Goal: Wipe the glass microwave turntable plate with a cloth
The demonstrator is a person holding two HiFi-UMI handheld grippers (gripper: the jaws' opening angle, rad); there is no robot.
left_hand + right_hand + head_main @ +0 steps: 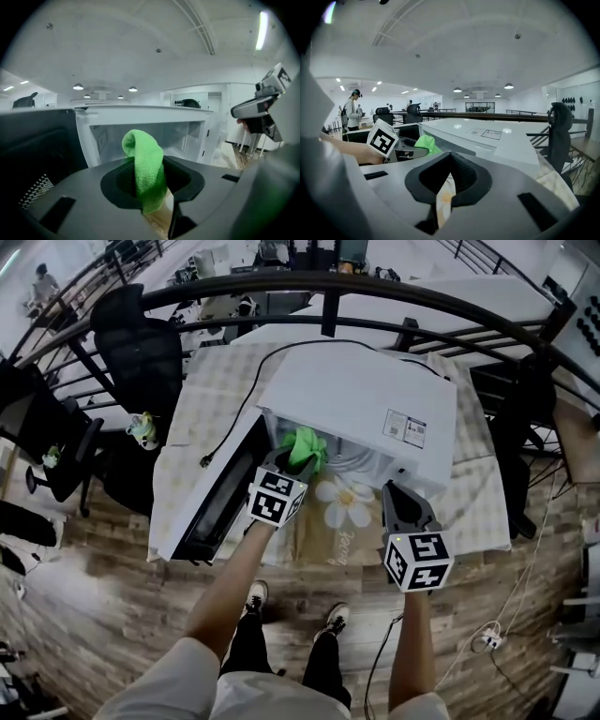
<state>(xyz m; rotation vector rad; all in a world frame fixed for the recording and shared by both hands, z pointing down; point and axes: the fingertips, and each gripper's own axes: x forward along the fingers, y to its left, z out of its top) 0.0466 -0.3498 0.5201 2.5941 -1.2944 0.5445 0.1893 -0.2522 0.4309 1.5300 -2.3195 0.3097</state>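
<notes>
green cloth (143,164) in left hand-held gripper (287,463)

In the head view the top of the microwave (366,409) hides its cavity. The lower end of the green cloth (145,164) disappears between the jaws of the left gripper (154,201). Print on the label (404,428) is too small to read.

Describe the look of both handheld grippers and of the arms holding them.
The left gripper and the right gripper both have dark grey bodies with black, textured jaw liners. Each carries a white cube with black square markers, one on the left and one on the right. No cables show on them. The forearms are bare below light short sleeves.
</notes>
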